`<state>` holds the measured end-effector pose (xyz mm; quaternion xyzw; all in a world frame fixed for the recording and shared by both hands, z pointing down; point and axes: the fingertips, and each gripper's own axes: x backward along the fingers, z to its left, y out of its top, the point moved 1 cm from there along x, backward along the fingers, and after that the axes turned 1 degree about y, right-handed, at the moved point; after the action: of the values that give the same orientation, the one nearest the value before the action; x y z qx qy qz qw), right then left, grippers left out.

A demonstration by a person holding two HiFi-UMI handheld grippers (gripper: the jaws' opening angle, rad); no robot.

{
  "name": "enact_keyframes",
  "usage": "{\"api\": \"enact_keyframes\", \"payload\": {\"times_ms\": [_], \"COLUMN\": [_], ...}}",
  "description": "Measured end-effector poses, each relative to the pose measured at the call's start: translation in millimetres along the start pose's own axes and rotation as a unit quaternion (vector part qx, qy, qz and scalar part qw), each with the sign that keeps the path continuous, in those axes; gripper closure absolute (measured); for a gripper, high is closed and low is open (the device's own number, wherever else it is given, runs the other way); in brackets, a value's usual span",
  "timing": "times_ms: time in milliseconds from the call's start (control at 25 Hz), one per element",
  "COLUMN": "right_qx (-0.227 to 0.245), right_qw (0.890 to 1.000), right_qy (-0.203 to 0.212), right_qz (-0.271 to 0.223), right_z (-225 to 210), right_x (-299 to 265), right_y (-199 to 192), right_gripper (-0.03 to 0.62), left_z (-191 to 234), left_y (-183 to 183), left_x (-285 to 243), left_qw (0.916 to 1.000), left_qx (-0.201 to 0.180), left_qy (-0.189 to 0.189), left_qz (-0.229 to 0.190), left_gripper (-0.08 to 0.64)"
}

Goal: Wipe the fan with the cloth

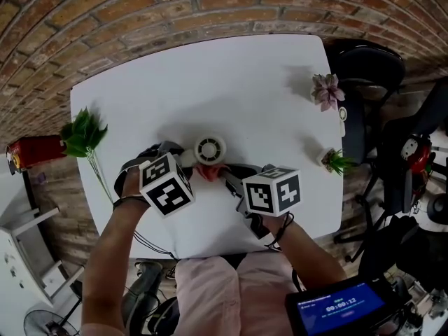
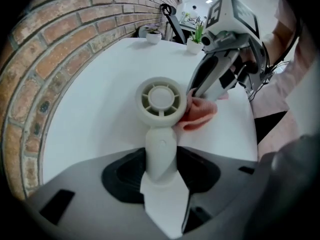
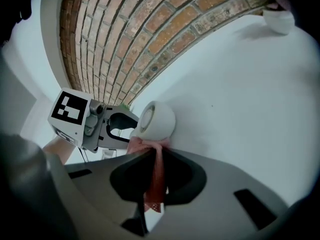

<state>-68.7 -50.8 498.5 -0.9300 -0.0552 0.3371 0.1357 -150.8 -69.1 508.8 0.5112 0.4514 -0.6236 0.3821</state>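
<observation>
Facing upward in the head view, the round grille of the fan [image 1: 210, 149] is seen just toward 6 o'clock from the middle of the white table [image 1: 231, 82]. The fan is held by its handle in the left gripper [image 2: 161, 176], whose jaws are pressed on either side of that pale stem (in the left gripper view it runs straight up between them to the head). The pink cloth [image 2: 200, 115] is bunched against the head at its 4 o'clock side in that view, and at 6 o'clock of the head when seen from above. It is pinched by the right gripper [image 3: 154, 156], whose jaws are drawn together on a hanging fold of the fabric; the bunched end is pressed against the fan's rounded housing. From above, the two grippers are seen close together, the left at 8 o'clock of the fan and the right at 4 o'clock. Along the table's edges, a leafy sprig [image 1: 84, 131] is placed at 9 o'clock, a pink succulent [image 1: 327, 89] at 2 o'clock and a small green plant [image 1: 337, 161] at 3 o'clock. Brick [image 1: 105, 12] is seen beyond the table at 12 o'clock.
</observation>
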Motion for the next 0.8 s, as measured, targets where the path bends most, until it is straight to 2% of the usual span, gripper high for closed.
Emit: {"api": "enact_keyframes", "payload": {"times_ms": [440, 640, 800], "right_qx": [-0.006, 0.017, 0.024], "right_qw": [1.000, 0.999, 0.999], "right_qy": [-0.009, -0.025, -0.027], "right_qz": [-0.008, -0.010, -0.005], "right_z": [-13, -18, -20], "right_x": [15, 21, 24], "right_y": [0, 3, 0], "right_gripper": [0.561, 0.561, 0.561], "left_z": [-3, -4, -6], "left_y": [6, 7, 10], "left_x": [-2, -2, -4], "left_qw": [0.9978, 0.9955, 0.9907], "left_qx": [-0.057, -0.084, -0.122], "left_qy": [-0.005, -0.005, 0.000], "left_qz": [0.033, 0.045, 0.061], "left_gripper": [0.364, 0.364, 0.362]}}
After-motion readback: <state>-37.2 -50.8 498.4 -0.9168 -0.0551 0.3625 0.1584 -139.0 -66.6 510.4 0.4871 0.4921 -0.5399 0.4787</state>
